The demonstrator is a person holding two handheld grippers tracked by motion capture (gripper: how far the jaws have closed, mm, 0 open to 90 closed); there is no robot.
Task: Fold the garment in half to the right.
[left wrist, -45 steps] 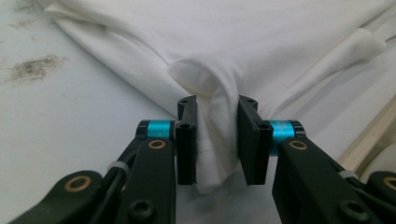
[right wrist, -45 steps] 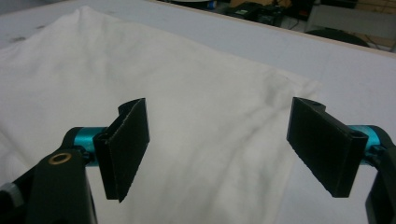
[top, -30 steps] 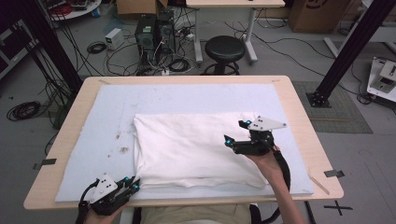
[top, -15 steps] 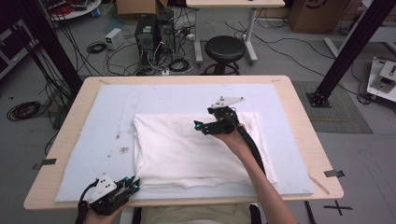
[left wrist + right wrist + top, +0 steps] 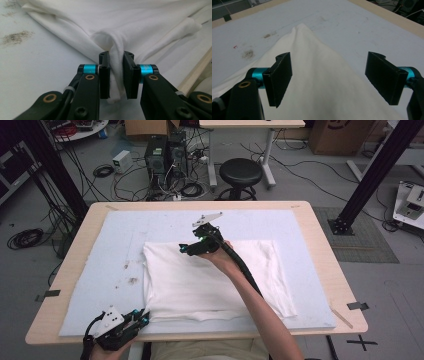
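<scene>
Two grippers: left gripper (image 5: 116,75) pinches white cloth (image 5: 140,27); right gripper (image 5: 328,77) fingers (image 5: 280,77) wide.

The white cloth (image 5: 150,22) is soft, matt knit fabric, creasing into smooth folds. The pale blue mat (image 5: 115,235) under it looks felt-like and dull — smudged with dark stains at the left. The counter (image 5: 330,255) shows light wood with a smooth edge. The left tongs (image 5: 116,72) are matt black plastic with glossy teal metal collars.
</scene>
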